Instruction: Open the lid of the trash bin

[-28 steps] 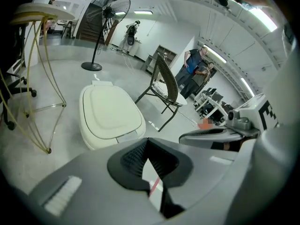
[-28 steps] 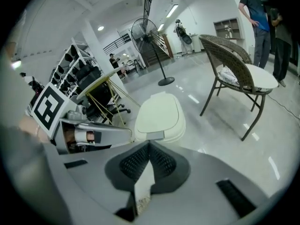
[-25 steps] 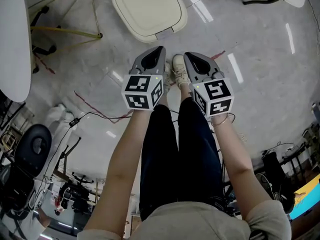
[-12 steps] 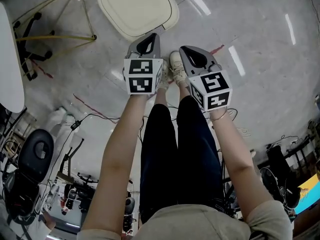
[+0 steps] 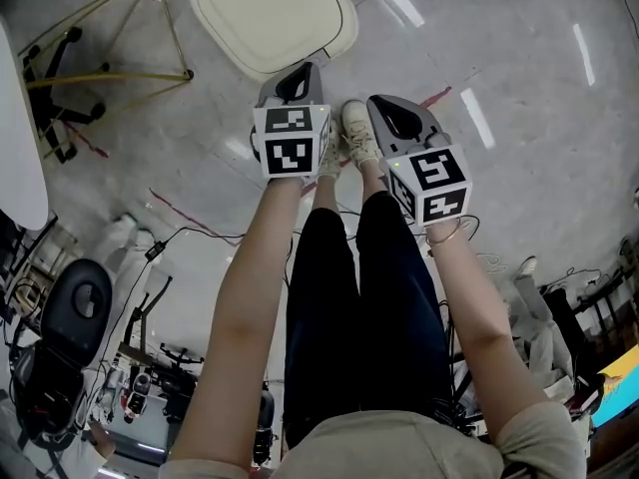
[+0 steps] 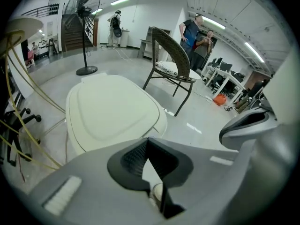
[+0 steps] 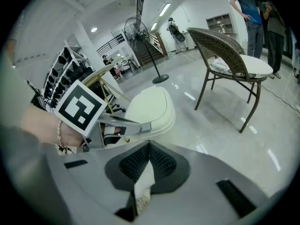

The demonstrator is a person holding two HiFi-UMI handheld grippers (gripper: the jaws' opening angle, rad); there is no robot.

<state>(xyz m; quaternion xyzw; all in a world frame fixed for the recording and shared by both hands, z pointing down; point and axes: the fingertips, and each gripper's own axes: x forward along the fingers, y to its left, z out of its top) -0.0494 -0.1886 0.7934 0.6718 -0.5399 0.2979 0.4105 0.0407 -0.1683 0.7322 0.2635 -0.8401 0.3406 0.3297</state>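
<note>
**Lining up on the bin, lid not yet touched**

The glossy grey floor [image 5: 519,88] takes up most of the head view, and the trash bin [image 6: 75,139] stands on it at the top centre of the frame, just ahead of the person's shoes [image 5: 357,133]. Its cream lid [image 5: 272,13] lies flat and shut, its near edge toward the person.

The left gripper [image 5: 303,72] hangs just short of that near edge, at the lower right corner of the lid as the head view shows it. I can't tell whether it touches. The right gripper [image 5: 379,103] is held beside it, further right over bare floor and clear of the bin. In each gripper's own view the two jaws meet at the tips with nothing between them.

To my eye this is the approach, with the opening itself not begun. The next move looks to fall to the left gripper: get its tip under the front lip of the lid, or part the jaws to pinch the lip, then swing the lid up on its far hinge.
</note>
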